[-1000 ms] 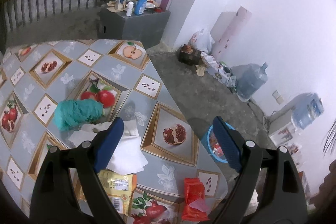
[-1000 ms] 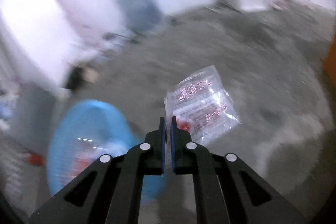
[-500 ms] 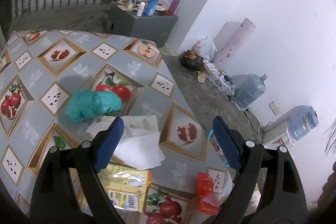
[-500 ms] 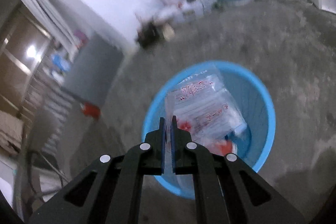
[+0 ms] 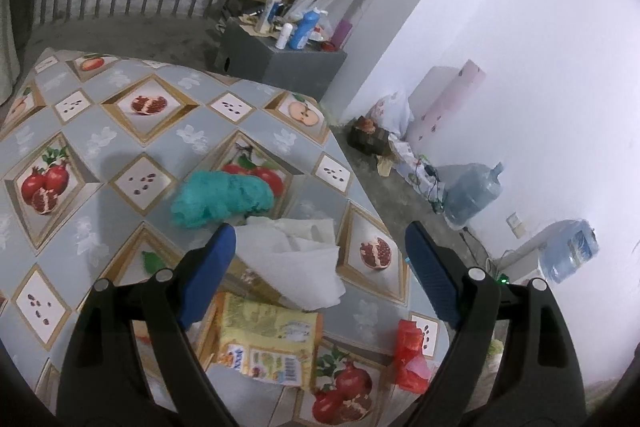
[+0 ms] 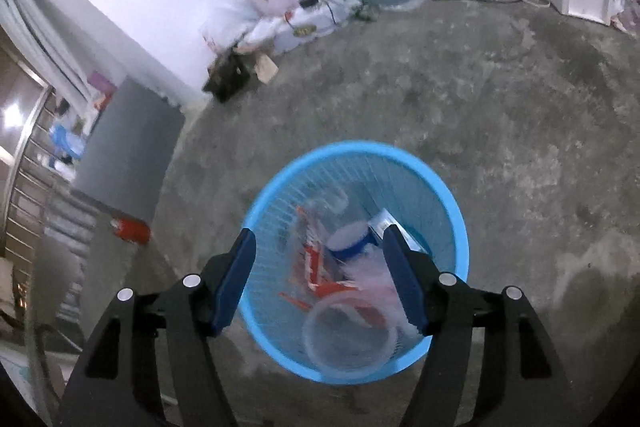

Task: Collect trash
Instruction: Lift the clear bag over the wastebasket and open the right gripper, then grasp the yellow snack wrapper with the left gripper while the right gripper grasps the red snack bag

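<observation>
Clear wrapper now in blue basket point(image 6: 448, 203), jaws parted.

Glossy printed oilcloth over the worktop point(image 5: 100, 163), smooth, with a faint sheen. At 12 o'clock of the left view's centre, a teal cloth point(image 5: 222, 199), fuzzy and matt. Just below, soft white tissue paper point(image 5: 300, 267), creased. At 6 o'clock, a shiny yellow plastic packet point(image 5: 268, 341); at 5 o'clock, a crinkled glossy red wrapper point(image 5: 410, 355). Rough, mottled concrete floor point(image 6: 500, 115). Blue plastic basket point(image 6: 456, 219) with thin ribbed walls, holding a clear plastic cup point(image 6: 348, 339). Matt black plastic gripper arms, blue textured fingers point(image 6: 240, 279).
</observation>
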`<act>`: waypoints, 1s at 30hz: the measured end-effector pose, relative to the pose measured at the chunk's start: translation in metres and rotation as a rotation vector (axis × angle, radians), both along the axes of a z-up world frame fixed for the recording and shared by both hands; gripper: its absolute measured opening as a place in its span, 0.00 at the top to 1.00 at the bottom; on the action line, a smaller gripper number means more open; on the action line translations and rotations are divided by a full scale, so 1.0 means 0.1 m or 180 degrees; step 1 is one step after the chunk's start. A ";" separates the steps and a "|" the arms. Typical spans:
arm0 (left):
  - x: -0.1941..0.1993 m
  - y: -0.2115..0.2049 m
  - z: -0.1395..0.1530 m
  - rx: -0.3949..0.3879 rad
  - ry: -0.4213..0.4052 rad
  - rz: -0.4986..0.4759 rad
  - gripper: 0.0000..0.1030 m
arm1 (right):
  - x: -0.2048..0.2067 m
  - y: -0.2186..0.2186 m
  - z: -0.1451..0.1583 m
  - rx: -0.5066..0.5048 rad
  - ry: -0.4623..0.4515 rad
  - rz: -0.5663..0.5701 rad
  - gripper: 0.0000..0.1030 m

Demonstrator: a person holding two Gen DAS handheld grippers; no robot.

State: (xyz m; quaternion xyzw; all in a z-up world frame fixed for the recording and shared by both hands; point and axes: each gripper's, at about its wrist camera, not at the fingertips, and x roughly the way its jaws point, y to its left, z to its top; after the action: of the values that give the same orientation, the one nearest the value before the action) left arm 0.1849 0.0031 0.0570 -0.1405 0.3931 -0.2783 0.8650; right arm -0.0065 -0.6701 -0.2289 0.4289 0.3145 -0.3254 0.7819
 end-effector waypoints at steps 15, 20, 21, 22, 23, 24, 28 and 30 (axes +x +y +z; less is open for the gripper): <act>-0.39 0.59 -0.21 0.0054 -0.0210 0.0056 0.20 | 0.29 1.95 2.07 -0.0290 -0.0604 0.1653 0.31; -0.51 0.65 -0.45 0.0085 -0.0101 -0.0050 0.20 | 0.41 2.79 2.02 -0.0001 -0.0377 0.2265 0.28; -0.54 0.64 -0.50 0.0096 -0.0084 -0.0065 0.20 | 0.43 2.88 1.98 0.0006 -0.0303 0.2302 0.28; -0.56 0.63 -0.57 0.0107 -0.0051 -0.0101 0.20 | 0.44 3.02 1.93 -0.0014 -0.0207 0.2343 0.28; -0.59 0.60 -0.64 0.0119 -0.0017 -0.0153 0.20 | 0.44 3.12 1.89 -0.0036 -0.0148 0.2380 0.28; -0.61 0.58 -0.70 0.0139 -0.0001 -0.0180 0.20 | 0.45 3.23 1.86 -0.0057 -0.0091 0.2419 0.28; -0.66 0.46 -0.92 0.0438 -0.0010 -0.0124 0.20 | 0.46 3.54 1.70 -0.0028 0.0045 0.2442 0.28; -0.65 0.40 -1.00 0.0614 -0.0041 -0.0051 0.21 | 0.48 3.61 1.68 -0.0077 0.0115 0.2390 0.28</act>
State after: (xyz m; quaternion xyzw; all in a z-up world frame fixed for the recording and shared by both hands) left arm 0.1199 0.0433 -0.0434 -0.0517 0.4136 -0.2469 0.8748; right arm 0.0417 -0.3086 -0.0614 0.2687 0.4597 -0.0272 0.8460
